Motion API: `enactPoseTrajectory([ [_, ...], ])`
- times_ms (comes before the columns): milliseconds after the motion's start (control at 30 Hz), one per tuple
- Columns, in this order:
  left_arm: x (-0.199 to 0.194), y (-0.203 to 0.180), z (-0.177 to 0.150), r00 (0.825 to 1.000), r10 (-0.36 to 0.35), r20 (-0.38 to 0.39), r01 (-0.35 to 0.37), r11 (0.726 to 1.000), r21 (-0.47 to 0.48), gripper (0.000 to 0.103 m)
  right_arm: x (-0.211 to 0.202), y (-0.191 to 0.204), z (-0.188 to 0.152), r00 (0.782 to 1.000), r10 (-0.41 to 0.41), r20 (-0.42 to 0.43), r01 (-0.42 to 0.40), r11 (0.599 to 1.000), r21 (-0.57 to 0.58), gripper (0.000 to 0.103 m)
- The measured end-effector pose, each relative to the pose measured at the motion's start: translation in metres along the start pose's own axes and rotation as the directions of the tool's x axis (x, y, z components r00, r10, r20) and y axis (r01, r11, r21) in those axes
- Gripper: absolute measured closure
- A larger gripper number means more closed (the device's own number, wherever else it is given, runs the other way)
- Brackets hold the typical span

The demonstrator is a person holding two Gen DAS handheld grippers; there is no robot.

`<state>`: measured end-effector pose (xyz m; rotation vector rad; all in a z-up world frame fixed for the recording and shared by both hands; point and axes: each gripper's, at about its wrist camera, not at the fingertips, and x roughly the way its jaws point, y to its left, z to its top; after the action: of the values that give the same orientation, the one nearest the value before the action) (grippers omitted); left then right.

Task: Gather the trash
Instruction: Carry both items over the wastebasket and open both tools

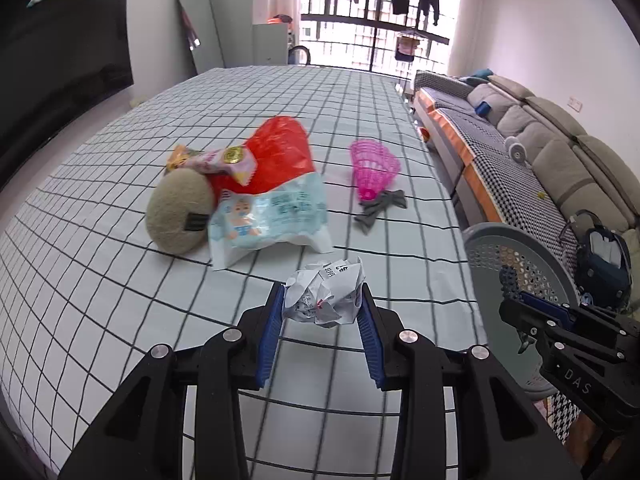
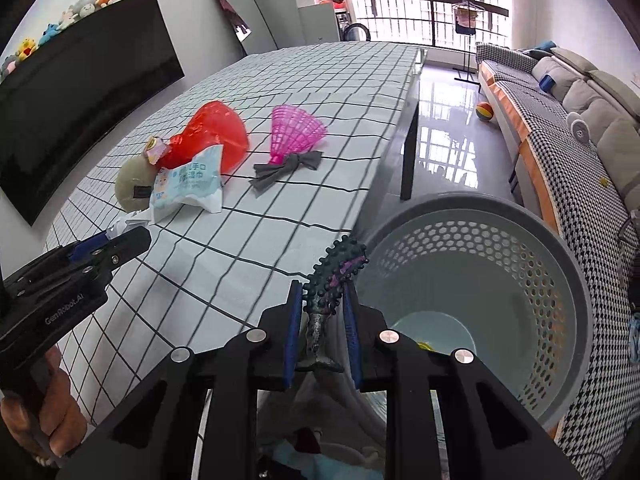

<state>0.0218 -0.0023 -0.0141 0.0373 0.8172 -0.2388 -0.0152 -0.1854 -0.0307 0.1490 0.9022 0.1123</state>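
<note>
crumpled white paper ball (image 1: 324, 298) on checkered cloth (image 1: 120, 280).

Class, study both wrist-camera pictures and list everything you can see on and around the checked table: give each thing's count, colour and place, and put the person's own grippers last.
Crumpled white paper ball: one, white, between the left gripper's fingers over the table.
Spiky dark toy: one, black-purple, in the right gripper, beside the basket rim.
Baby wet-wipe packet: one, pale blue, mid-table.
Red plastic bag: one, behind the packet.
Pink snack wrapper: one, against the bag.
Round beige felt pouch: one, left of the packet.
Pink plastic shuttlecock: one, right of the bag.
Grey fabric bow: one, at the shuttlecock's tip.
Grey perforated basket: one, beside the table.
Left gripper: shut on paper.
Right gripper: shut on toy.
</note>
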Motion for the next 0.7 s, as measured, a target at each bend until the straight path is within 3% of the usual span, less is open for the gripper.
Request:
enactPoseTrajectory([
  [333, 0.009, -0.091, 0.003, 0.992, -0.126, -0.025, 0.129, 0.981, 0.148, 0.067, -0.028, -0.079, -0.025, 0.995, -0.101, 0.021, 0.097, 0.987, 0.132, 0.083],
  [700, 0.04, -0.158, -0.001, 0.983, -0.159, -0.096, 0.177, 0.959, 0.22, 0.066, -0.028, -0.13, -0.048, 0.993, -0.117, -0.015, 0.118, 0.976, 0.183, 0.083],
])
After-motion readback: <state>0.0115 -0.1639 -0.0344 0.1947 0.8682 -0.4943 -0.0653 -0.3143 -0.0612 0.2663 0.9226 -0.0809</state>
